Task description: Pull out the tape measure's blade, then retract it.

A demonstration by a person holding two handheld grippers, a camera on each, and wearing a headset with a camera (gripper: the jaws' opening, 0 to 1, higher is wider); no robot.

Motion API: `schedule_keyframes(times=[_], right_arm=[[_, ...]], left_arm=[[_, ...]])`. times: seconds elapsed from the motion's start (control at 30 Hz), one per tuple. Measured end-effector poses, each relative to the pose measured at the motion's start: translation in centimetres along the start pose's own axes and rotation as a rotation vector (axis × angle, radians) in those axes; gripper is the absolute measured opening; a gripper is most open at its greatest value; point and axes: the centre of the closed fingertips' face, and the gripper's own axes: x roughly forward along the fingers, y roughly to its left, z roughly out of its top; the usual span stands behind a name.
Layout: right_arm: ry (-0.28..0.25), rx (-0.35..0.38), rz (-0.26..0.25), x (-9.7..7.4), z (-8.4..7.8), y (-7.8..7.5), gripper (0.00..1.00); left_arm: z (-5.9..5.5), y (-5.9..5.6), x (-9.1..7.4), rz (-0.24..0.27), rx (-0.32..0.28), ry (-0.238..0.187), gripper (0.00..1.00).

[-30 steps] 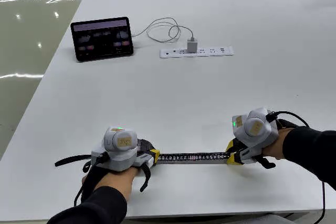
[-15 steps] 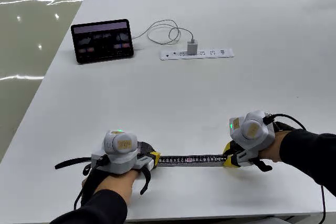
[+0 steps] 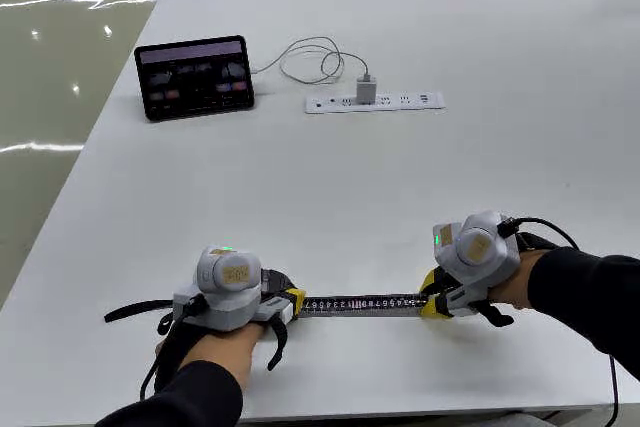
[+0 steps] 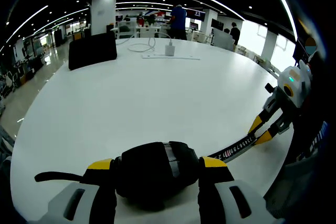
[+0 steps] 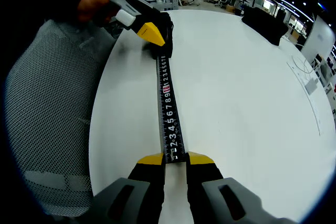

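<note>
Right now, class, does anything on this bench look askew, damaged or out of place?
Nothing stands out. The blade runs straight and unkinked between the case in the left gripper and the right gripper pinching its tip; tablet and power strip sit tidily beyond.

left gripper (image 4: 157, 165): clamps tape case (image 4: 156, 178) | blade (image 4: 235, 149): reaches right gripper (image 4: 260, 131)
</note>
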Motion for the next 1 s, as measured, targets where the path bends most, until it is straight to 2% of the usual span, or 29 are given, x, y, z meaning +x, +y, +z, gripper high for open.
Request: schedule_keyframes(times=[1.0], right_arm=[[-0.023,-0.007,0.0,0.9,1.5,0.1,0.11]], left_arm=[[0.0,0.0,0.0,-0.001,-0.004,-0.001,0.59]])
